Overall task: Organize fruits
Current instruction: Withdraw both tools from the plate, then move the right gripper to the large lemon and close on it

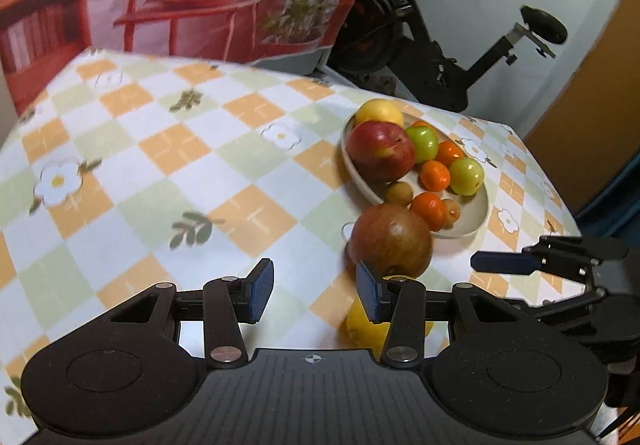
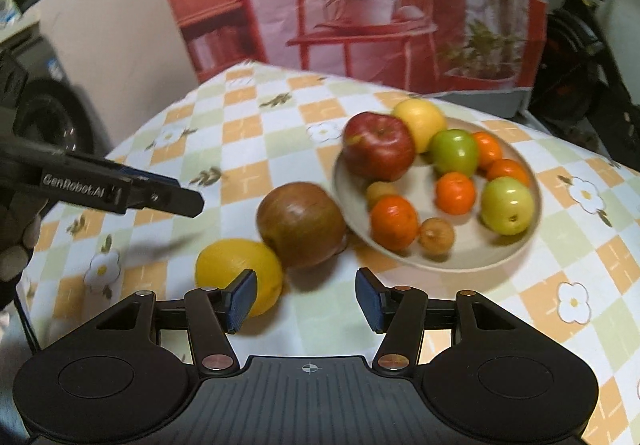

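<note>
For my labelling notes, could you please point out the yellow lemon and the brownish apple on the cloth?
Yellow lemon [image 2: 228, 265]: right wrist view, upper left skin.
Brownish apple [image 2: 300, 223]: right wrist view, middle of its front.

A table [image 2: 248, 113] covered by a checked cloth of orange, pale green and white squares with white flowers and leaf sprigs carries everything. Directly on the cloth sit a cream plate [image 2: 472, 249] heaped with fruit, a brownish-red apple [image 2: 300, 225] just beside the plate's rim, and a yellow lemon [image 2: 236, 265] touching that apple on the side away from the plate.
</note>
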Demonstrator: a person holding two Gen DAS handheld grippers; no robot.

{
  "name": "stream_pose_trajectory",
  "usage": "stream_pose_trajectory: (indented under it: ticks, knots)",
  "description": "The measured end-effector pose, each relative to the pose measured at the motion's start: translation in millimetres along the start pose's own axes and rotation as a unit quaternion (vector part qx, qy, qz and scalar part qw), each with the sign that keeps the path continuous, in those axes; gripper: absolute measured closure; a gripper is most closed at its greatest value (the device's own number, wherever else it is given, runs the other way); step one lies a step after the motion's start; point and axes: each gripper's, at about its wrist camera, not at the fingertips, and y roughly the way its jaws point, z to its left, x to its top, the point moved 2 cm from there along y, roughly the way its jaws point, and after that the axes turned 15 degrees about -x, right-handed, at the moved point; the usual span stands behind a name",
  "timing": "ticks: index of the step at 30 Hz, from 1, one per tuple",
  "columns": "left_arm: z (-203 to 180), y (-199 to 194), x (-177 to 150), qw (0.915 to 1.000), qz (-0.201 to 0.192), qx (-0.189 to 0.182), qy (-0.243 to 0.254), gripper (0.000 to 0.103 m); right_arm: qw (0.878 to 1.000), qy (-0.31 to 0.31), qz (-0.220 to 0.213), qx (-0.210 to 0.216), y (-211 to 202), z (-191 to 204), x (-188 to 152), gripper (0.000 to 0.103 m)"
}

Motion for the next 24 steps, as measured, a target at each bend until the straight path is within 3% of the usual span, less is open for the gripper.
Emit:
stream_pose_trajectory:
  ticks: [9,16,24]
  knots:
    - [10.9,11.7,-5.7,0.9982,0.003,-0.042,-0.043,0.059,0.998,-0.047,0.012,0.028,7.4,19.3,-7.0,0.051]
    - [19.4,23.1,-10.3,0.9922,0.009,-0.081,-0.095,0.061,0.996,-0.065,0.014,0.055,13.0,29.3,-7.3,0.050]
    - [17.9,29.1,-9.1,0.9890,0.017,-0.104,-0.104,0.061,0.995,-0.067,0.023,0.075,21.2,37.1,-9.0,0.052]
